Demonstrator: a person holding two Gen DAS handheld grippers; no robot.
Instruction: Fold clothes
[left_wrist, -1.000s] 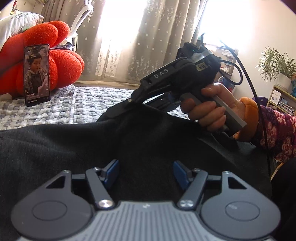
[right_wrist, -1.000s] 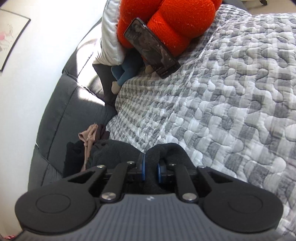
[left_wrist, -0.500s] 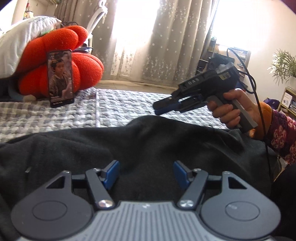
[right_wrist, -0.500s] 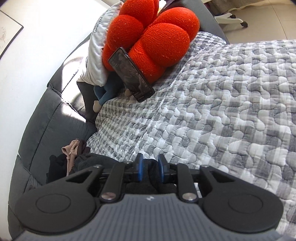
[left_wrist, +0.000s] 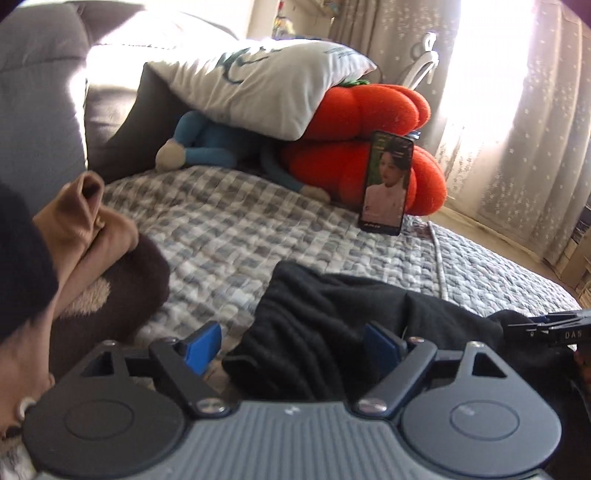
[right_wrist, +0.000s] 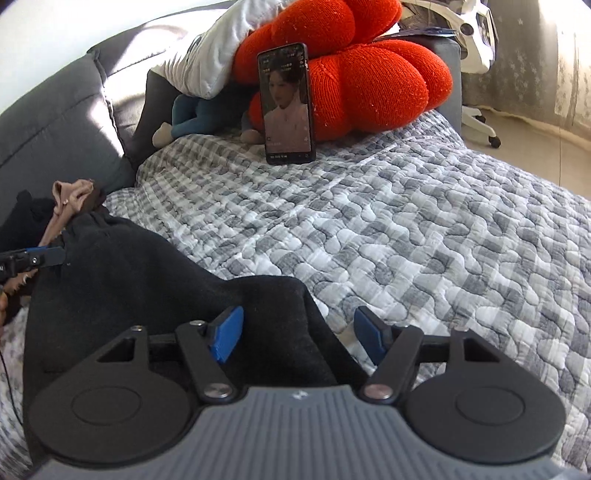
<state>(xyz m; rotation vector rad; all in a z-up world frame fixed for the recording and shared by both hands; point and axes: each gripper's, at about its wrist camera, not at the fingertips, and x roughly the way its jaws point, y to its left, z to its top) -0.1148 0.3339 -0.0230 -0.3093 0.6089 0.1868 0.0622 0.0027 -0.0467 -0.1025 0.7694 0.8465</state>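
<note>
Between the parted jaws of the left gripper (left_wrist: 293, 345) lies a bunched black garment (left_wrist: 332, 325) on the quilted bed (left_wrist: 229, 229); nothing is clamped. The right gripper (right_wrist: 299, 332) is likewise spread over the garment's edge. "DAS" reads on the right gripper's side. Beyond, a phone (right_wrist: 287, 103) leans against an orange cushion (right_wrist: 373, 88).

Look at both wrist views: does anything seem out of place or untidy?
Yes. The black fleece garment lies bunched and creased on the grey checked quilt, not flat. A tan and brown clothes heap sits crumpled beside it against the grey sofa back.
</note>
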